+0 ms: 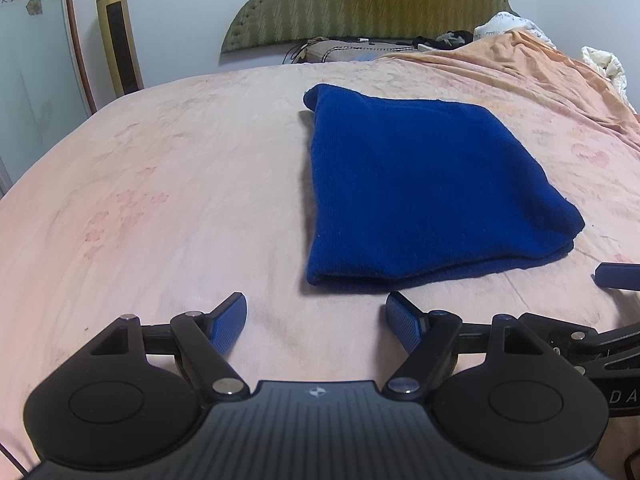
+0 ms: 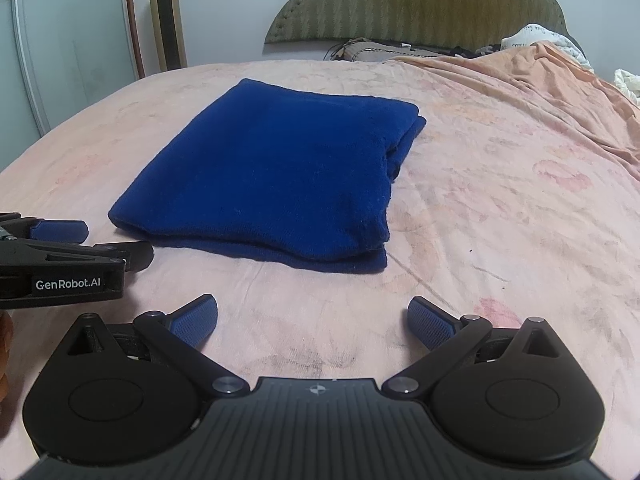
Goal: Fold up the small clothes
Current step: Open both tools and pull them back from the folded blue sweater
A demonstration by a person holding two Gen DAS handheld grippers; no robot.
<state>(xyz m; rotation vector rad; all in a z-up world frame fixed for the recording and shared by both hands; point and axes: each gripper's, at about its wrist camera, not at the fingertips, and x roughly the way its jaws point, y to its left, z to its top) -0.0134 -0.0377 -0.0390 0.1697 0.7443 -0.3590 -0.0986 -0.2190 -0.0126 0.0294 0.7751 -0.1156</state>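
Note:
A dark blue knitted garment point(image 1: 424, 188) lies folded into a thick rectangle on the pink bedsheet point(image 1: 180, 184). My left gripper point(image 1: 316, 322) hovers just short of its near edge, jaws open, with nothing between the blue pads. In the right wrist view the same blue garment point(image 2: 276, 176) sits ahead and slightly left. My right gripper point(image 2: 312, 322) stands open over bare sheet, a little back from the fold's near edge. The left gripper's side point(image 2: 60, 256) shows at the left edge there, and a right fingertip point(image 1: 618, 274) pokes in at the right of the left view.
A green padded headboard point(image 1: 368, 0) stands at the far end. An orange blanket point(image 1: 540, 76) is bunched at the right with white bedding point(image 1: 604, 64) behind it. A gold tower fan point(image 1: 118, 32) and a floral wardrobe door point(image 1: 32, 60) stand beyond the bed's left side.

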